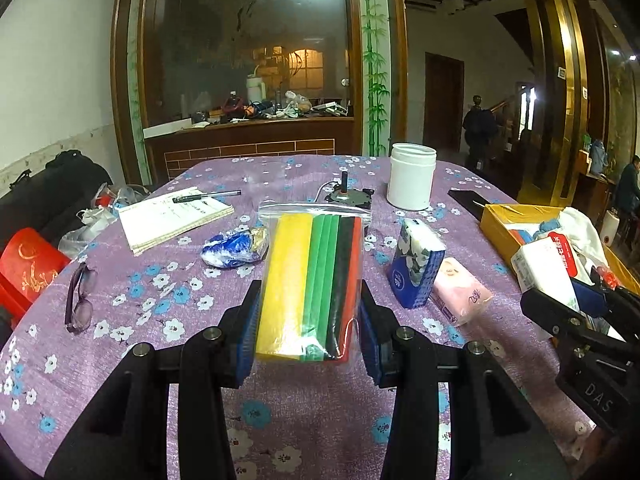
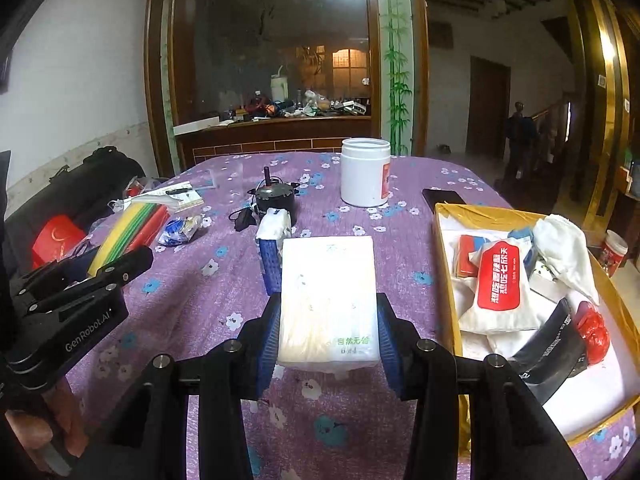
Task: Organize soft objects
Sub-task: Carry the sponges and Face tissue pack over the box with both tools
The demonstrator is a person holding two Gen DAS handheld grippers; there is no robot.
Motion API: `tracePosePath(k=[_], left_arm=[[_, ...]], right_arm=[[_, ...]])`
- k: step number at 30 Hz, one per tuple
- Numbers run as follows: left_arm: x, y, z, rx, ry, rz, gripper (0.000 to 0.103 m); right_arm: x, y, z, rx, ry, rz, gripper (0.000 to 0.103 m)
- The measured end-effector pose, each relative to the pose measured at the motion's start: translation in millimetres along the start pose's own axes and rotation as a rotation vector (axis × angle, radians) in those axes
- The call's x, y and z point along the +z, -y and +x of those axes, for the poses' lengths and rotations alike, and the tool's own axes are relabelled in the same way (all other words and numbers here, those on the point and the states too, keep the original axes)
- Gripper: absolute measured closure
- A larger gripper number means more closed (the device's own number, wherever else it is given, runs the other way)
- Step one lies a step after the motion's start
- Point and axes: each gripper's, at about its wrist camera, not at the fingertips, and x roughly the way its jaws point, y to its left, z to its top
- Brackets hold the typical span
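Left wrist view: left gripper clamped on clear zip bag of yellow, green, black and red foam sheets, pads pressing both long edges near bottom end, bag lifted above purple flowered tablecloth. Likely light, squashy, slick plastic skin; grip low across the stack seems best, zip end free. Right wrist view: right gripper closed on white soft tissue pack, held by its sides, clear of table. Probably light, yielding, film slippery. Yellow cardboard box to the right, already holding white cloth and packets. Blue and pink tissue packs left on cloth. White plastic jar at far edge. Cluttered room, wood-framed glass partition behind.
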Motion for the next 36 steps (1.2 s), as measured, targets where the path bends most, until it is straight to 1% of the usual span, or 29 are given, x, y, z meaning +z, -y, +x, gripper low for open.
tracePosePath(k=[9, 25, 33, 36], left_arm=[[-1, 6, -4, 0.003, 0.031, 0.022, 0.062], [0, 10, -8, 0.007, 0.055, 0.038, 0.062], [-1, 13, -12, 0.023, 0.074, 0.057, 0.062], [-2, 16, -13, 0.014, 0.066, 0.071, 0.062]], right_arm=[[-1, -1, -2, 0.000, 0.004, 0.000, 0.058], [-1, 0, -7, -0.003, 0.017, 0.005, 0.058], [-2, 2, -8, -0.003, 0.023, 0.013, 0.058], [-2, 3, -8, -0.001, 0.023, 0.022, 0.058]])
